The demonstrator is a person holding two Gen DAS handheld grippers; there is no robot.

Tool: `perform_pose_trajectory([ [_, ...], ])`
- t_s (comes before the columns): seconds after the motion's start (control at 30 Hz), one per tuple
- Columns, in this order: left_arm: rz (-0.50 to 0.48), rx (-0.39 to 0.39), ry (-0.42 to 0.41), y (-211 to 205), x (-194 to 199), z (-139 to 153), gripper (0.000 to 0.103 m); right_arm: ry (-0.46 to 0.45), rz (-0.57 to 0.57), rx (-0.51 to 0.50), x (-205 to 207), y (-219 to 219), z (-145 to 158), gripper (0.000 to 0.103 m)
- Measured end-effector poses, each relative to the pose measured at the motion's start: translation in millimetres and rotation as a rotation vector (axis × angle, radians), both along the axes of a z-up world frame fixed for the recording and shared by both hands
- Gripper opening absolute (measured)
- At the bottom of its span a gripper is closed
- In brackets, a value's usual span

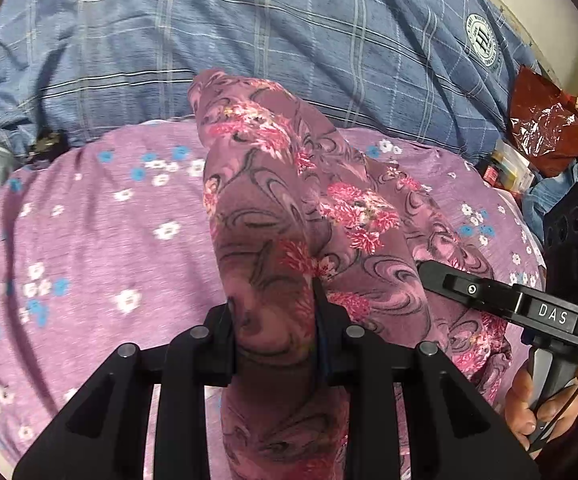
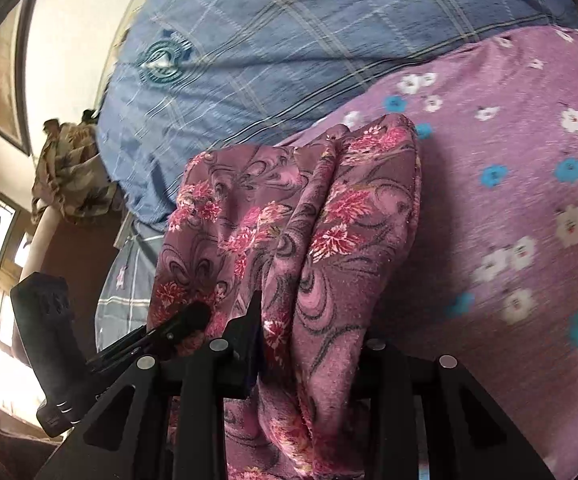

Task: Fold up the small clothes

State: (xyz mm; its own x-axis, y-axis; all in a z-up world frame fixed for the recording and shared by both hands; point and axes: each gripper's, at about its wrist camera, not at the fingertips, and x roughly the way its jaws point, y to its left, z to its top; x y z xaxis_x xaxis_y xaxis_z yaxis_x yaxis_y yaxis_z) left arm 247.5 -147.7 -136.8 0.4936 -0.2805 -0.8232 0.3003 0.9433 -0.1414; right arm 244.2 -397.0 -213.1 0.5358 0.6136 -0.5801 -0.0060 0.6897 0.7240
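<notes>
On the left, the left gripper [image 1: 275, 320] is closed on a bunch of the floral garment [image 1: 289, 208], a mauve cloth with pink flowers and dark swirls. The cloth fills the gap between both fingers and rises in a folded ridge above the purple flowered sheet [image 1: 89, 240]. Behind the sheet lies a blue checked blanket [image 1: 249, 32]. More to the right, the right gripper [image 2: 309, 344] also clamps the same garment; in its own view the cloth hangs in thick folds between the fingers. A hand [image 1: 537, 412] holds its handle at the right edge. Far right, a red foil bag [image 1: 541, 120] sits among small boxes.
</notes>
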Motion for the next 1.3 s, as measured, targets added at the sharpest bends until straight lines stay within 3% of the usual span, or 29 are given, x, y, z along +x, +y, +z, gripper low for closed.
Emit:
perform_pose_trajectory([
  [0.57,0.031,0.031,-0.001,58,-42,4,0.027,-0.038,0.037,0.000,-40,62,5,0.030],
  [1.3,0.033,0.072,0.052,64,-61,-23,0.027,0.009,0.047,-0.035,-59,77,-16,0.030],
])
